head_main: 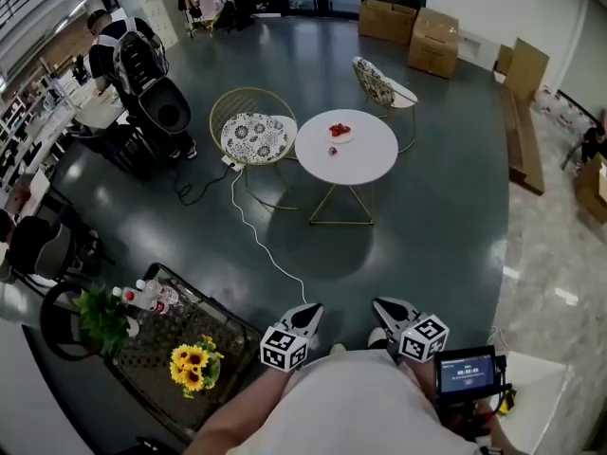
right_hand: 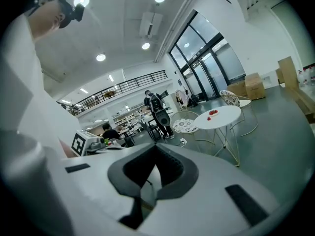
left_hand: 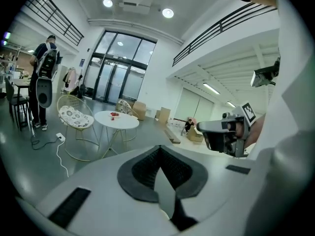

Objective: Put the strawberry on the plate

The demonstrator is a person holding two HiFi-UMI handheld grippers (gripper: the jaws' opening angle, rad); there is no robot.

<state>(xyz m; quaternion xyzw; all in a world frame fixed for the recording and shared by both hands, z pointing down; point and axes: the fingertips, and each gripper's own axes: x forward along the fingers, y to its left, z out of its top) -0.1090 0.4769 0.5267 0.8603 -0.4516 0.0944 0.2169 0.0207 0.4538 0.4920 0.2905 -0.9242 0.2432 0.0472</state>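
The left gripper (left_hand: pixel 160 150) and right gripper (right_hand: pixel 155 150) are both clenched on nothing, held close to the person's body and well apart from the round table (head_main: pixel 370 164). On the tabletop, a strawberry (head_main: pixel 332 150) lies near the middle, just on the near side of the plate (head_main: pixel 343 139), which sits toward the far edge and carries some red fruit. By my reading nothing is done yet: approach, pick-up and placing are all left.
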